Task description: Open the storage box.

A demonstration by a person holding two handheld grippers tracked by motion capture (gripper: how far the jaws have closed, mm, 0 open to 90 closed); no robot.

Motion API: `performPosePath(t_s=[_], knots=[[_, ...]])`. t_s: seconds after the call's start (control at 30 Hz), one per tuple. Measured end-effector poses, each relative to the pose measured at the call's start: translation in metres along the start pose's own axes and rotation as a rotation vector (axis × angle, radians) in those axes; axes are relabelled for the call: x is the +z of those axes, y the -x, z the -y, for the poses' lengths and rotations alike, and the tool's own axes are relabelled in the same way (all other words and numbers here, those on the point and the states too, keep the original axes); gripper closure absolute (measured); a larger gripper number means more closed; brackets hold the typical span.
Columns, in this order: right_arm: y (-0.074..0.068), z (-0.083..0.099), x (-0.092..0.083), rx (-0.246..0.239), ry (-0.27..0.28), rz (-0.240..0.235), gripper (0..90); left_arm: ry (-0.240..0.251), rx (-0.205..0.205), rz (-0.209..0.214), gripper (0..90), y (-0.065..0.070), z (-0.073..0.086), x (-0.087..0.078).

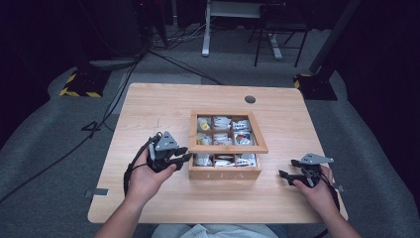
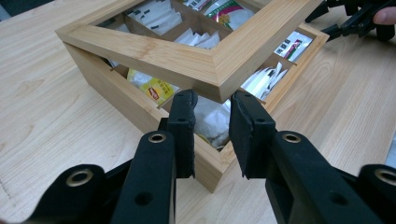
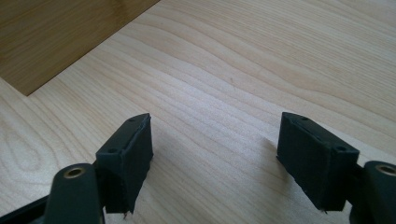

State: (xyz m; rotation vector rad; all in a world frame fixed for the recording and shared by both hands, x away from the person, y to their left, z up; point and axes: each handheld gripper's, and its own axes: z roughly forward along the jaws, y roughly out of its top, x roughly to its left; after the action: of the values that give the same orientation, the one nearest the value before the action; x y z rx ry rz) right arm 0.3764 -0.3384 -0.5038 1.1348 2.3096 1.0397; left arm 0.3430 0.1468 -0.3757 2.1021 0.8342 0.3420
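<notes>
A wooden box [image 1: 225, 173] with several compartments of tea bags [image 1: 221, 122] stands mid-table. Its framed lid [image 1: 228, 148] is tilted up at the front. My left gripper [image 1: 184, 154] sits at the lid's front left corner. In the left gripper view the lid [image 2: 154, 51] hangs above the box wall [image 2: 116, 93], its corner pinched between the narrow tips of my left gripper [image 2: 212, 100]. A yellow tea bag [image 2: 154, 88] shows in the gap. My right gripper [image 1: 286, 174] rests low to the right of the box, open, and in its own view my right gripper [image 3: 215, 135] has only bare wood between its jaws.
The light wooden table [image 1: 148, 109] has a round cable hole [image 1: 250, 99] behind the box. Cables trail over the grey floor at the left, and desk and chair legs stand far behind. My right gripper [image 2: 355, 21] shows beyond the box.
</notes>
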Motion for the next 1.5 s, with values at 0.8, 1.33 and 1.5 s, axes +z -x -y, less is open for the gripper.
performPosePath(t_s=[0.8,1.33,1.5], knots=[[0.0,0.0,0.0,0.002,0.001,0.002,27.8,0.048,-0.003,-0.052,73.0,-0.006,-0.029,-0.012],[0.0,0.0,0.0,0.002,0.001,0.002,27.8,0.065,-0.017,-0.075,74.0,-0.011,-0.047,-0.017],[0.0,0.0,0.0,0.002,0.002,0.001,27.9,0.07,-0.026,-0.072,73.9,-0.014,-0.052,-0.018]])
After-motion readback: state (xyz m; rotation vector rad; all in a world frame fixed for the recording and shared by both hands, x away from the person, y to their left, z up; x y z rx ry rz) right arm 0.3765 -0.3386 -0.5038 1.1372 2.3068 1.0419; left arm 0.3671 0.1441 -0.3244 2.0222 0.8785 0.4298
